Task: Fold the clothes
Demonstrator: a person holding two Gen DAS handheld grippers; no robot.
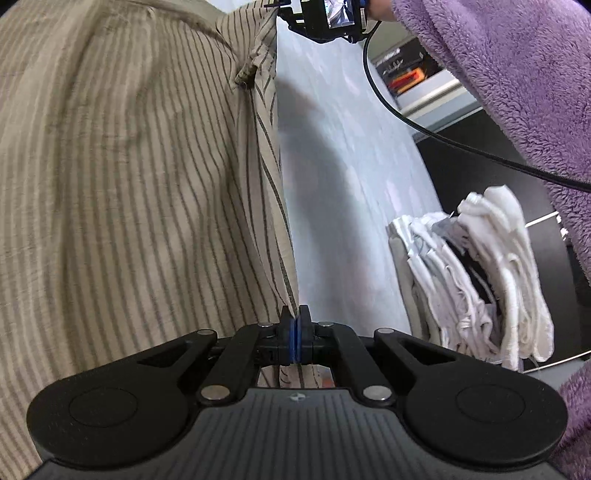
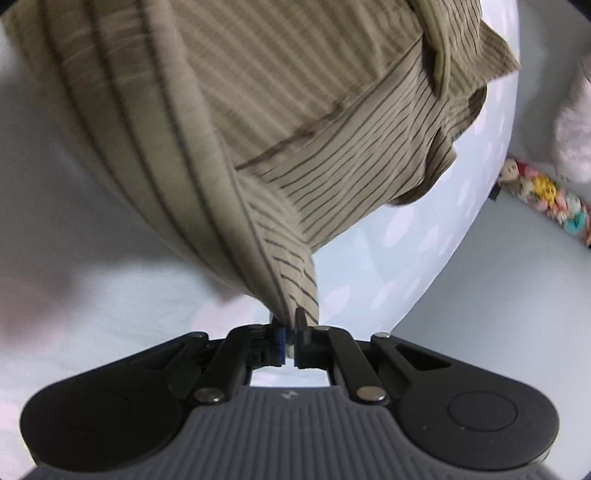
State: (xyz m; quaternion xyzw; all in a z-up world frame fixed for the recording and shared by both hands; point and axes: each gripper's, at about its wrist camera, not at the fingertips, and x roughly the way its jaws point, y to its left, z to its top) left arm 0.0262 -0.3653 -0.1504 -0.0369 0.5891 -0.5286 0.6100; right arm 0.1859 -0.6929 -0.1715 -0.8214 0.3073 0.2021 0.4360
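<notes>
A beige shirt with thin dark stripes [image 1: 129, 166] fills the left of the left wrist view, lifted off the bed. My left gripper [image 1: 294, 317] is shut on the shirt's edge, the cloth running up from its blue pads. At the top of that view the right gripper [image 1: 280, 7] holds the shirt's far corner. In the right wrist view the striped shirt [image 2: 295, 110] hangs bunched from my right gripper [image 2: 291, 323], which is shut on a pinched fold of it.
A pale blue bedsheet [image 1: 332, 155] with faint white shapes lies under the shirt. A stack of folded white clothes [image 1: 476, 280] sits at the right. A purple fleece sleeve [image 1: 517, 74] crosses the upper right, with a black cable. Small colourful toys [image 2: 546, 199] lie beside the bed.
</notes>
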